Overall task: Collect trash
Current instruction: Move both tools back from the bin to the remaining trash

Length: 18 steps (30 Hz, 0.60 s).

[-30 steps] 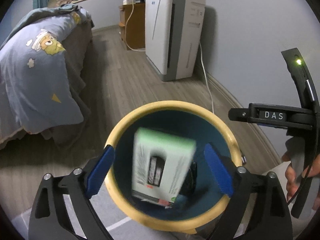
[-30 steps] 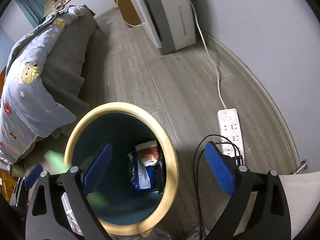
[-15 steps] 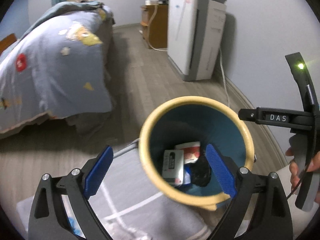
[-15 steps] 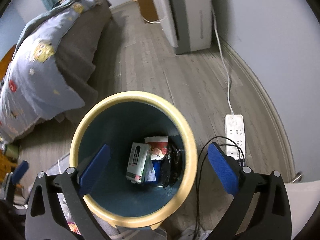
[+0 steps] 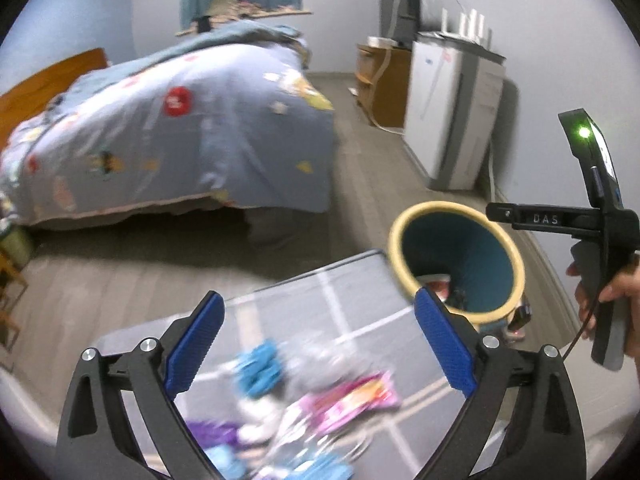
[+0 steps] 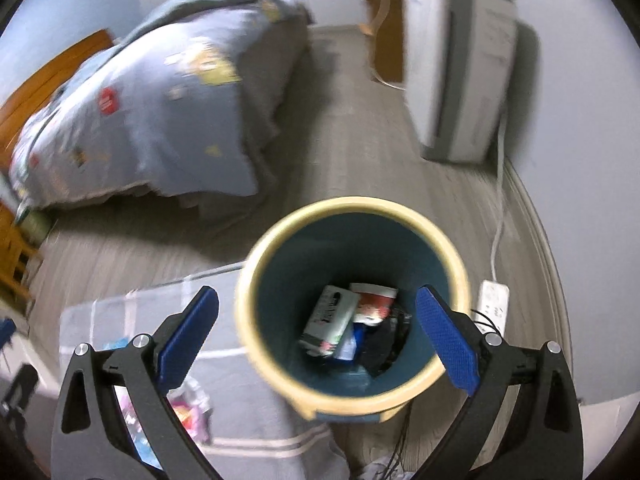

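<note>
The left tongs (image 5: 316,344) are hanging spread wide and empty above a heap of wrappers (image 5: 304,404) lying on a grey striped mat (image 5: 352,296). The view is smeared, so a pink packet (image 5: 352,398) and a blue scrap (image 5: 258,364) are running into each other. That seems the main risk: a grab into the heap could pinch a thin wrapper edge that slips free, or snag the mat's cloth with it. The heap is sitting just below and between the left pads.

The right tongs (image 6: 318,340) are also standing fully spread, their jaws having just been opening, with nothing between them. They are hovering over the yellow-rimmed bin (image 6: 256,280), whose mouth lies between the pads. A box (image 6: 330,320) and other packets are lying at its bottom. A power strip (image 6: 494,300) and its cables are lying right beside the bin, so a low sweep could catch them or tip the bin.
</note>
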Each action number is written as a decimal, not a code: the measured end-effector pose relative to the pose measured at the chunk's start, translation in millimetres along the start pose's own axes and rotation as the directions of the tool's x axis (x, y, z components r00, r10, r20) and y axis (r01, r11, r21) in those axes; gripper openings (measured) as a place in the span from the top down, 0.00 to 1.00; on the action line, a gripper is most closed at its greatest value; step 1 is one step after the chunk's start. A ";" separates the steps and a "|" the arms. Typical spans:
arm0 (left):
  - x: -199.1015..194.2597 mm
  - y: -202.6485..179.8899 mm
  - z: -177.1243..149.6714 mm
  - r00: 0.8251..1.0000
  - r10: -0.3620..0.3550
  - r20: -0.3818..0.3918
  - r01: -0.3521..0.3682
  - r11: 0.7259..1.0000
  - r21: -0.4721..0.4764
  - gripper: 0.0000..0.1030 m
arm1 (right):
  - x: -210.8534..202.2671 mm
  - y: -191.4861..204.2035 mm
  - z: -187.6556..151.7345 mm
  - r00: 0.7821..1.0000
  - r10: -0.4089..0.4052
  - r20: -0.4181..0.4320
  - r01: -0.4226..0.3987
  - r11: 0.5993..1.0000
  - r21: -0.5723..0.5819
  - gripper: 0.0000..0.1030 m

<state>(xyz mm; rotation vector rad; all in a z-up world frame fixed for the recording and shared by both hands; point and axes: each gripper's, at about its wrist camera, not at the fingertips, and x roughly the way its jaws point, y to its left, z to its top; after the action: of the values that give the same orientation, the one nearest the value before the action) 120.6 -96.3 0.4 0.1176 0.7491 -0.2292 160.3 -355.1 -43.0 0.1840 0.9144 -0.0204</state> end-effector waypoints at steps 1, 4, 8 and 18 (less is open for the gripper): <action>-11.0 8.5 -5.8 1.000 0.016 0.006 -0.016 1.000 -0.009 0.07 | -5.0 10.5 -3.2 1.000 0.008 0.002 -0.008 1.000 -0.023 0.06; -41.1 40.3 -26.7 0.999 0.052 0.011 -0.052 0.997 -0.055 0.07 | -18.6 39.2 -13.6 0.999 0.043 -0.004 -0.043 0.996 -0.072 0.06; -59.8 68.9 -50.2 0.995 0.095 0.002 -0.095 0.992 -0.085 0.06 | -31.7 67.7 -28.3 0.996 0.080 -0.026 -0.081 0.995 -0.060 0.06; -54.6 138.9 -108.3 0.989 0.138 -0.058 -0.147 0.970 -0.193 0.06 | -24.1 134.7 -70.9 0.986 0.103 -0.128 -0.115 0.989 -0.089 0.06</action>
<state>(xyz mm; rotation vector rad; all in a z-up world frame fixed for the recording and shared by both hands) 44.8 67.5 -37.5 -0.0112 0.8001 -0.0147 102.7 -212.1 -46.0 0.1468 1.0250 0.1377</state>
